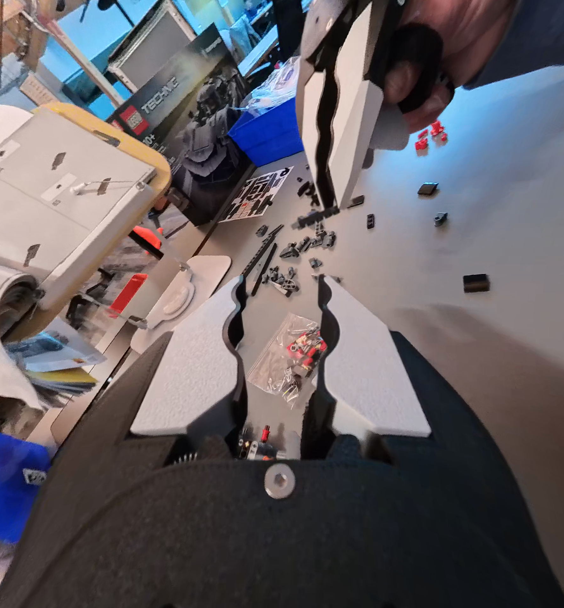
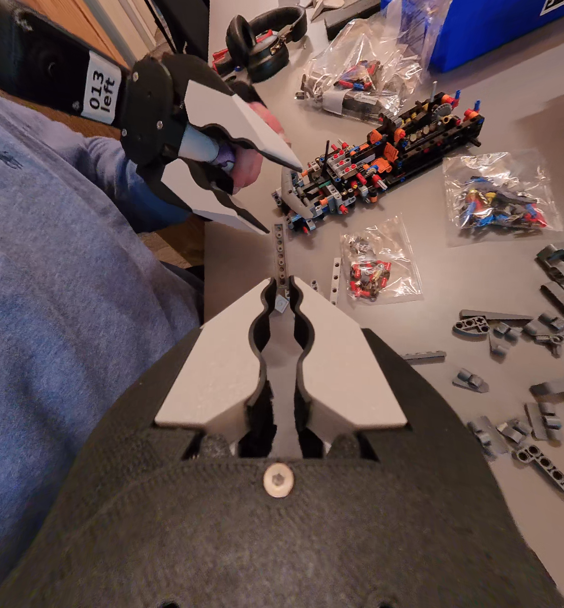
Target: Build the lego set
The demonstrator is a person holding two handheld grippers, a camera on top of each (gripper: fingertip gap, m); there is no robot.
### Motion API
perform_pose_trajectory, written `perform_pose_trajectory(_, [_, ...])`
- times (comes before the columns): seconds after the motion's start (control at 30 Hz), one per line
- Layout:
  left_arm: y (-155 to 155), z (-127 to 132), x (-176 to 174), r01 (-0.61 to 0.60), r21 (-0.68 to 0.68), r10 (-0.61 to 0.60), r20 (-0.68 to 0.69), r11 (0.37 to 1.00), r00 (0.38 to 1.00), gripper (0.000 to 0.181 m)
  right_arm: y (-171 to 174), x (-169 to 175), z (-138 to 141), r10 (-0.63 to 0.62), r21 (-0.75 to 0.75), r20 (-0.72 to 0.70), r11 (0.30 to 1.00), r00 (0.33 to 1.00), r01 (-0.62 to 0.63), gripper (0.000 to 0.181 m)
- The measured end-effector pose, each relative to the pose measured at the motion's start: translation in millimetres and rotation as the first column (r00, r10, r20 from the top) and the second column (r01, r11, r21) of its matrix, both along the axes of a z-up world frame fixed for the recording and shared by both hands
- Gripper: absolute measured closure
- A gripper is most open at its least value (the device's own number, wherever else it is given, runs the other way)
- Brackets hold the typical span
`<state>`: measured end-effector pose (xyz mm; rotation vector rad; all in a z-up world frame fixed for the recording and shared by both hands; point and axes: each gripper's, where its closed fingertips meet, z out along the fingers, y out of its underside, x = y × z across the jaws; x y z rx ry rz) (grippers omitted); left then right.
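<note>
- Right gripper: fingers clenched on a long grey beam, held above the surface.
- Left gripper: fingers released, nothing between them, above a bag of red pins.
- Half-built model lies on the surface, near the beam's far end.
- Loose grey parts to the right.

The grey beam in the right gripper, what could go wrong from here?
The right gripper pinches the long grey beam only at one end, so it may pivot or slip. The open left gripper sits close to the part-built chassis and could knock it. The small parts bag beside the beam could get swept aside.
</note>
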<state>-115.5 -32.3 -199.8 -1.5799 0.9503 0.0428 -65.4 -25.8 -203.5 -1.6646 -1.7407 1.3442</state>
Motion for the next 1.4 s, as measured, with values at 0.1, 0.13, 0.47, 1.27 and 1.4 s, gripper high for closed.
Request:
perform_pose_trajectory(0.1, [0, 0, 3, 0.040, -0.012, -0.041, -0.009, 0.999, 0.999, 0.140, -6, -1, 0, 0.028, 0.004, 0.009, 1.000, 1.000, -0.028, 0.176])
perform_pose_trajectory(0.13, [-1, 1, 4, 0.053, -0.015, -0.053, -0.004, 0.998, 0.999, 0.141, -7, -2, -1, 0.035, 0.006, 0.013, 0.999, 0.999, -0.035, 0.176])
perform_pose_trajectory(0.47, [-22, 1, 29, 0.191, 0.040, -0.186, -0.100, 0.981, 0.977, 0.154, -35, -4, -10, 0.147, -0.070, 0.065, 0.987, 0.987, -0.143, 0.176])
perform_pose_trajectory(1.27, [-18, 7, 40, 0.423, -0.386, -0.059, 0.678, 0.820, 0.733, 0.179, -18, -2, 13, 0.064, 0.614, -0.071, 0.789, 0.995, -0.007, 0.172])
perform_pose_trajectory(1.4, [-17, 6, 40, 0.505, -0.424, 0.023, 0.781, 0.752, 0.624, 0.179, -10, -7, 0, 0.044, 0.854, 0.040, 0.517, 0.998, -0.057, 0.172])
